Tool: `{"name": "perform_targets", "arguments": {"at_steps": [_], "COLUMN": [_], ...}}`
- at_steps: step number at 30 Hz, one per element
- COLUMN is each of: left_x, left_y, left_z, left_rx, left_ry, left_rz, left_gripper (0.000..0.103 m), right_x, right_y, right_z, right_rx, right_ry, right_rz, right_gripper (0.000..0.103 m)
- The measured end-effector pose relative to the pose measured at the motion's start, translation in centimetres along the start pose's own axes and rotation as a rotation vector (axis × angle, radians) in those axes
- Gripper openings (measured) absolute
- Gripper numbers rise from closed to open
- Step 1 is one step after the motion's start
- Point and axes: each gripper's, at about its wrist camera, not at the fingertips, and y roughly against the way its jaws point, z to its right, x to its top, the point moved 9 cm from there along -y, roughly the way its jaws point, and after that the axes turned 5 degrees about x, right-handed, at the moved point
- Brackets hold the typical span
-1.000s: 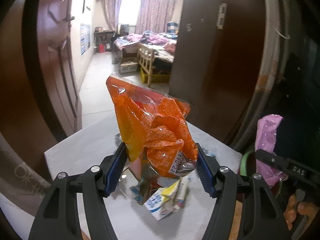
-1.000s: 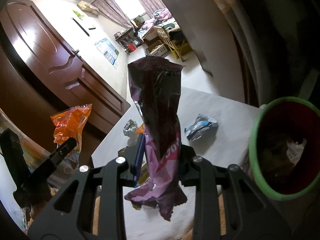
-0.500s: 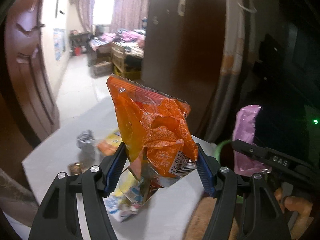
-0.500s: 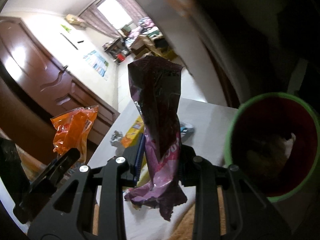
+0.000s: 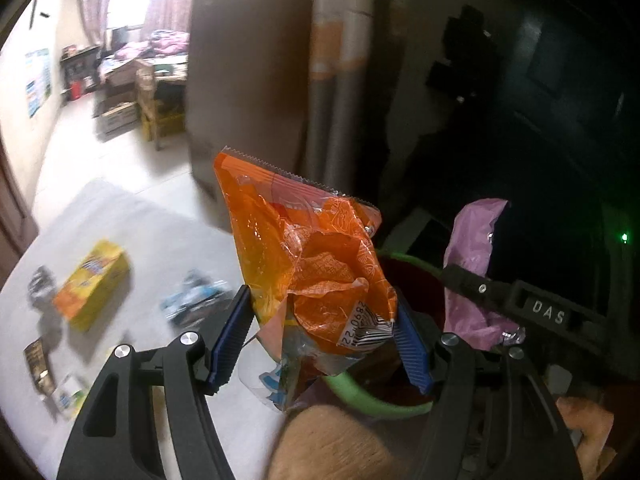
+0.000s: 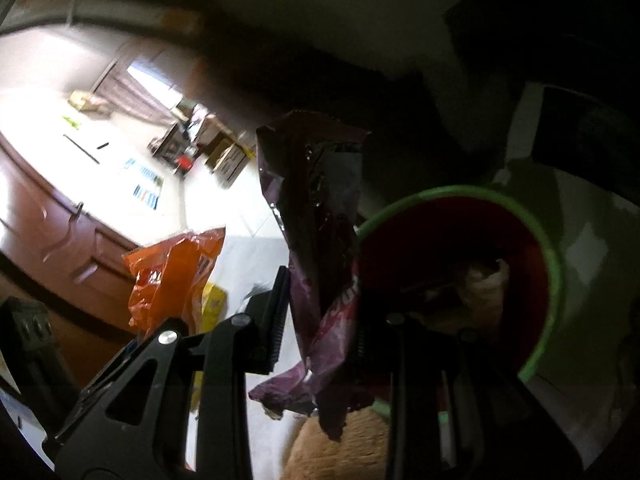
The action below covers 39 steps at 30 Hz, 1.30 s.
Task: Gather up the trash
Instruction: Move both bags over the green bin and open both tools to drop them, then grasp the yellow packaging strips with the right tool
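My left gripper (image 5: 322, 330) is shut on a crumpled orange snack bag (image 5: 316, 256), whose top stands up above the blue pads. That bag hangs just in front of a round bin with a green rim (image 5: 360, 396) and a dark red inside. My right gripper (image 6: 320, 320) is shut on a long purple wrapper (image 6: 316, 248), held upright at the bin's left edge (image 6: 552, 280). The orange bag (image 6: 172, 276) and the left gripper's black frame show at the left in the right wrist view. The purple wrapper (image 5: 472, 248) shows right of the orange bag in the left wrist view.
On the white table (image 5: 140, 232) lie a yellow box (image 5: 94, 284), a blue-and-white wrapper (image 5: 192, 304), a grey crumpled piece (image 5: 40, 284) and small packets (image 5: 40, 364) at the left. A tan rounded thing (image 5: 332, 444) sits below the bin. A brown door (image 6: 52, 232) stands behind the table.
Both grippers swung to the right with their bags, and the green-rimmed bin came close under them. The table litter slid to the left of the left wrist view.
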Motion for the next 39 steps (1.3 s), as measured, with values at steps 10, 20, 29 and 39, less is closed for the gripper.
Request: {"name": "perform_targets", "arguments": {"at_steps": [10,20,29,39], "left_x": [0.4,-2.1,-7.4,-11.4], "left_y": [-1.1,3.7,7.1,1.8], "left_z": [2.0,-10.9,-26.7,-36.6], "left_rx": [-0.054,0.129,0.462,0.478], "left_ry": [-0.022,0.164,0.237,0.469], "left_rz": [-0.027,-0.039,-0.074,-0.224], "left_gripper": [0.088,0.088,0.088,0.084], "right_x": [0.9,-0.9,-5.6,-11.2], "right_y": [1.0,-1.4,-4.6,-7.4], "right_z": [3.7,-2.1,-8.8,-14.8], "right_rx": [-0.113,-0.087,-0.035,-0.008], "right_ry": [-0.061,0.074,0.205,0.331], "right_rz": [0.052,-0.022,-0.145,-0.281], "right_gripper": [0.059,0.064,0.064,0.065]}}
